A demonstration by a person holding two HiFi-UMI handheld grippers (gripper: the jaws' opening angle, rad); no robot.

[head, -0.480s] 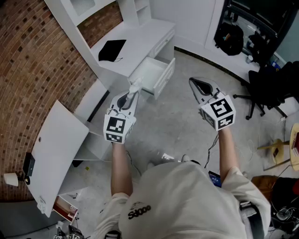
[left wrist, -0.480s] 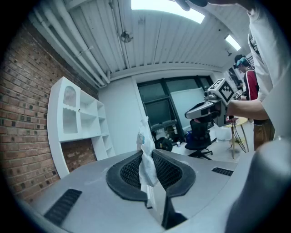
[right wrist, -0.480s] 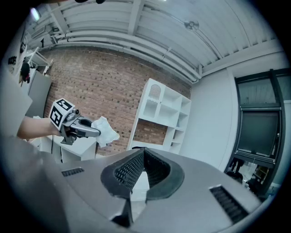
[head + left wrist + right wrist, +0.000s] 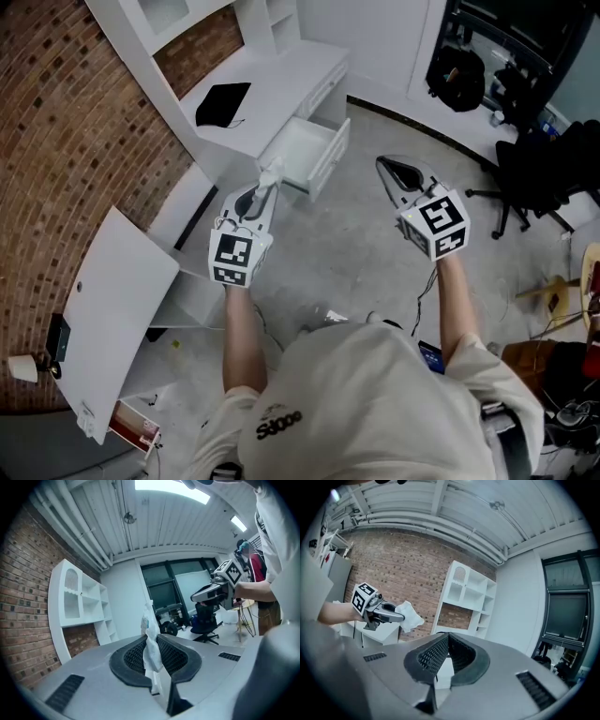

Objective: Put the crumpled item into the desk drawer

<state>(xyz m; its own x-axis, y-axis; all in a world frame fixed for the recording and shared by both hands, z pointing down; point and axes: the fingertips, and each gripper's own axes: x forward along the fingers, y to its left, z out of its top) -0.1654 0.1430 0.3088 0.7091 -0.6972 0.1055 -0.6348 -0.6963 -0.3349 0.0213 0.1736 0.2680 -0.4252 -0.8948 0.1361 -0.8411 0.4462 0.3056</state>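
Pinching a crumpled white paper wad [image 4: 151, 654], the left gripper [image 4: 150, 638] has its two black ribbed pads pressed onto it, and its own view shows the paper squeezed flat between them, with a twisted end standing up past the tips. That view says little about the furniture underneath. The head view does: the wad hangs in the air just short of the open white desk drawer [image 4: 330, 157], above the grey floor and not inside the drawer. The drawer is pulled out from a white desk [image 4: 281, 84], where a flat black cloth-like piece [image 4: 223, 103] lies on the top against a red brick wall [image 4: 75, 131].

From above, the right gripper [image 4: 384, 166] is held well apart from the left one, level with it, but its pads are hard to read there. Its own view shows them pressed together at the tips with nothing between them. That view also catches the left gripper side-on, with the wad bulging out of its front end, and white open shelving [image 4: 468, 595] behind.
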